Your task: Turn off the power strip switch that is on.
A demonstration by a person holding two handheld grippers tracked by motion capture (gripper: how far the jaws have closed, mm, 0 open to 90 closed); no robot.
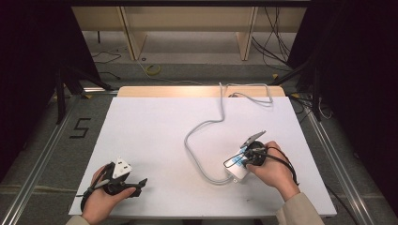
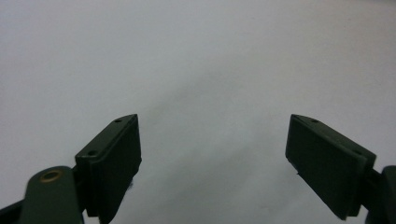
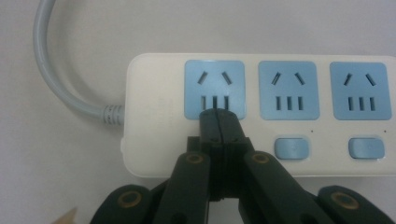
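The right gripper (image 3: 219,122) had its jaws pressed fully together with nothing between them, their tips down on the power strip (image 3: 261,114) at the place where the first socket's switch would sit, below the nearest blue socket face (image 3: 215,88). It looked like a push on that switch. The left gripper (image 2: 212,163) stood wide open and held nothing, hovering over bare white tabletop well away from the strip, toward the near left corner of the table (image 1: 155,126).

The risk, as I judged it, was a slip: the closed tips were narrow and the strip light, so a push off-centre could have skated onto the socket slots or shoved the whole strip along the table, since the other gripper was not bracing it. The stiff grey cable (image 3: 56,74) could also have tugged it askew.

The strip was a white rounded bar with three blue socket faces in a row, and a blue rocker button (image 3: 292,148) under the other two. Its cable left the end beside the first socket and looped away toward the table's far edge.
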